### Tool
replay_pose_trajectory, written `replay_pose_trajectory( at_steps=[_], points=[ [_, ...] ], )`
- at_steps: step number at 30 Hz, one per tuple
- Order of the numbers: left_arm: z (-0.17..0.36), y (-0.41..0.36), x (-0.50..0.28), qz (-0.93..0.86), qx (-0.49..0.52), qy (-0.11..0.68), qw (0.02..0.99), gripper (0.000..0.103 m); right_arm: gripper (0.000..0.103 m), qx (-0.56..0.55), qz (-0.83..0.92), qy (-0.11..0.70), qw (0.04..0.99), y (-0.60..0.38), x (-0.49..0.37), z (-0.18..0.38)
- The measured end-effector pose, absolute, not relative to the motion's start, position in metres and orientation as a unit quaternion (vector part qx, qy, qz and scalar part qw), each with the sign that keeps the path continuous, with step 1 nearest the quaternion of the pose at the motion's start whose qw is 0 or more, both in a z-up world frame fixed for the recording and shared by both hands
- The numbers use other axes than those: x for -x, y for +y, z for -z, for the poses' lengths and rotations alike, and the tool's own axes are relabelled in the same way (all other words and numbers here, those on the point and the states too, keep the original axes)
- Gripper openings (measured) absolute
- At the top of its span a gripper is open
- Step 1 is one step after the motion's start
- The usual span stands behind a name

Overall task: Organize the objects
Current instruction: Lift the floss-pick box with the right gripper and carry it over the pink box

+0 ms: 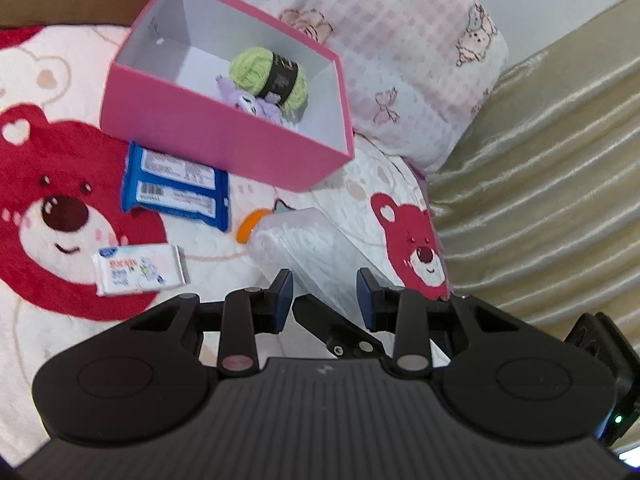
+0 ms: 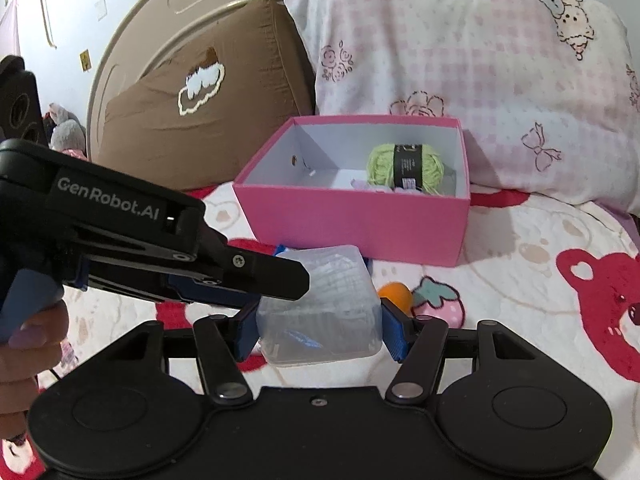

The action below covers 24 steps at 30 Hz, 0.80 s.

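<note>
The right tool (image 2: 318, 330) is clamped across the sides of a translucent plastic container (image 2: 320, 304), its blue pads pressing the soft walls from either side. The left tool (image 2: 280, 280) reaches in from the side and pinches the container's near edge, jaws nearly together on that thin wall (a second grip likely steadies a floppy, awkward tub). The container hangs above the bear-print bedspread (image 2: 520, 264), just in front of the open pink box (image 2: 352, 220), which sits against the pink checked pillow (image 2: 480, 60). Inside the box lie a ball of green yarn (image 2: 404, 164) and a small purple toy (image 1: 250, 100), so the box seems to be the collecting place. A blue snack pack (image 1: 176, 184), a wet-wipes packet (image 1: 138, 270) and an orange item (image 2: 396, 295) wait on the bed
</note>
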<state>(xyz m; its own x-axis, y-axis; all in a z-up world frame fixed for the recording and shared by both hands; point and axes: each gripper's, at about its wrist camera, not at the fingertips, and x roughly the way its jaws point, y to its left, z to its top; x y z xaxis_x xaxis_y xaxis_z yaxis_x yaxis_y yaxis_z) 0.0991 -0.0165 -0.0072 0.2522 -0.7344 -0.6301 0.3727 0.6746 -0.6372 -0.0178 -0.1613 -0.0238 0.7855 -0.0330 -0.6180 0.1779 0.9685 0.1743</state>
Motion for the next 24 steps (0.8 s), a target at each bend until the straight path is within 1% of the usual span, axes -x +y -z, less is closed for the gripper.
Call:
replay_pose_trajectory(
  at_steps=[4,9,14,20,24],
  points=[
    [-0.013,-0.012,-0.111,0.350,0.161,0.498,0.777,0.032,0.066,-0.117,0.052,0.308,0.943,-0.157,0.007,0.014],
    [-0.037,-0.010,-0.123,0.341,0.131,0.499,0.785,0.032,0.065,-0.184,0.027,0.287,0.940,-0.163,-0.003,0.010],
    [-0.058,-0.017,-0.137,0.340,0.103,0.483,0.800,0.032,0.065,-0.182,0.023,0.263,0.947,-0.163,-0.016,-0.001],
    [-0.071,-0.028,-0.152,0.336,0.080,0.450,0.824,0.032,0.065,-0.186,0.023,0.245,0.951,-0.178,-0.038,-0.013],
    [-0.070,-0.030,-0.167,0.335,0.083,0.437,0.831,0.032,0.065,-0.201,0.017,0.237,0.950,-0.189,-0.054,-0.015]
  ],
)
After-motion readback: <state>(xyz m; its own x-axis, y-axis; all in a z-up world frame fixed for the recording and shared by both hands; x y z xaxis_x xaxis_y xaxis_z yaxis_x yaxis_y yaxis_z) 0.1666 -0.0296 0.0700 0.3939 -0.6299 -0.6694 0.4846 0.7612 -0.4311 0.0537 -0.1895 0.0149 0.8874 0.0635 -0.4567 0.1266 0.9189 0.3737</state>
